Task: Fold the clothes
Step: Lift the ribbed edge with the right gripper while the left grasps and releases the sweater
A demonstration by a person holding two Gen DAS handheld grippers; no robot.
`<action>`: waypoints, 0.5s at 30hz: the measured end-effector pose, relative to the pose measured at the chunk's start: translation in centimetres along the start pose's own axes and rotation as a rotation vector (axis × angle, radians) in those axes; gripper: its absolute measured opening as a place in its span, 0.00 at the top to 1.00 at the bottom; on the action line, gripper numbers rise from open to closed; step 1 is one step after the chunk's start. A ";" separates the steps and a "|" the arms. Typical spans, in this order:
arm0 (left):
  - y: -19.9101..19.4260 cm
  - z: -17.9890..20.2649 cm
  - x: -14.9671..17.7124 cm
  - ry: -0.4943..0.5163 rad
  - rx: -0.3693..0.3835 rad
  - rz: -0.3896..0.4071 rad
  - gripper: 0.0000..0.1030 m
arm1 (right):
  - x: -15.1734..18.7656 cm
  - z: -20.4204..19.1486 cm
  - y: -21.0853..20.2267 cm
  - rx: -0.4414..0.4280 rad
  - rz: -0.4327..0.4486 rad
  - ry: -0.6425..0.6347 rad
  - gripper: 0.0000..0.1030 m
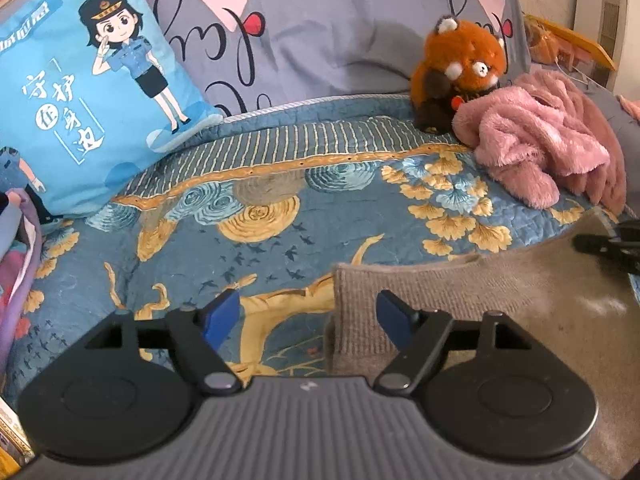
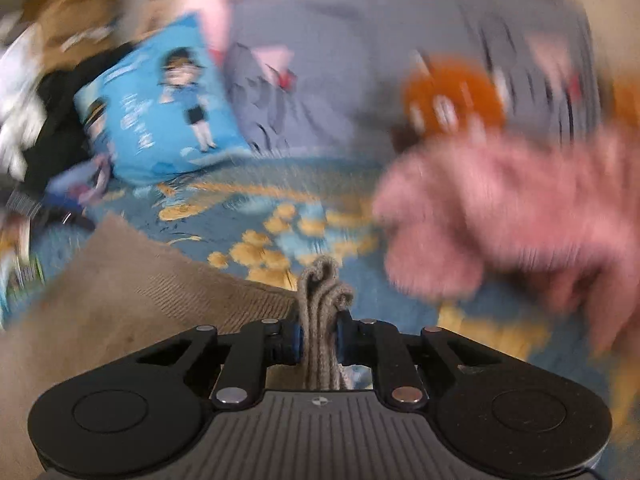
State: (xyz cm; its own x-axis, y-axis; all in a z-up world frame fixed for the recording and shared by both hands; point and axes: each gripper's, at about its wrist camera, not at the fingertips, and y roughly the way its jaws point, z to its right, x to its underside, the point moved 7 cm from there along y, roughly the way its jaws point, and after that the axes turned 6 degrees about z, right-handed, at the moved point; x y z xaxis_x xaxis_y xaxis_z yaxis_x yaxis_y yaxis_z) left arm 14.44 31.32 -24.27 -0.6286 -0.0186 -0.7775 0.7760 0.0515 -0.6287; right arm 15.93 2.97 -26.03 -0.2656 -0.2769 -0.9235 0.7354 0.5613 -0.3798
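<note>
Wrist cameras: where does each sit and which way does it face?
Left wrist: on the open left gripper, facing the quilt, the sweater edge and the far pillow.
Right wrist: on the right gripper, shut on a sweater fold, facing the same way; blurred.
Shared: sweater, pillow, plush, pink fleece.

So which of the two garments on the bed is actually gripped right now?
The beige knit garment: the right gripper is shut on a bunched fold of it. The fluffy pink garment lies untouched beside the red panda plush.
</note>
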 end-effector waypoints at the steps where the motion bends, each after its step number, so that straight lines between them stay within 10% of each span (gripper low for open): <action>1: 0.0 -0.2 0.0 0.002 -0.003 -0.001 0.24 | -0.5 -1.0 -1.0 -0.013 0.035 -0.062 0.86; 15: 0.3 -0.7 2.1 -0.041 0.256 -0.032 0.14 | -3.7 -7.5 -11.0 -0.198 0.199 -0.334 0.86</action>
State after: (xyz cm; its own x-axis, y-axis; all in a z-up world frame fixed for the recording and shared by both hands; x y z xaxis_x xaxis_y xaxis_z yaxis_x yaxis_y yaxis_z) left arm 13.29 31.96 -26.08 -0.6544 -0.0571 -0.7540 0.7469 -0.2044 -0.6327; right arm 4.15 3.68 -18.82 0.1094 -0.3668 -0.9239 0.6095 0.7590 -0.2292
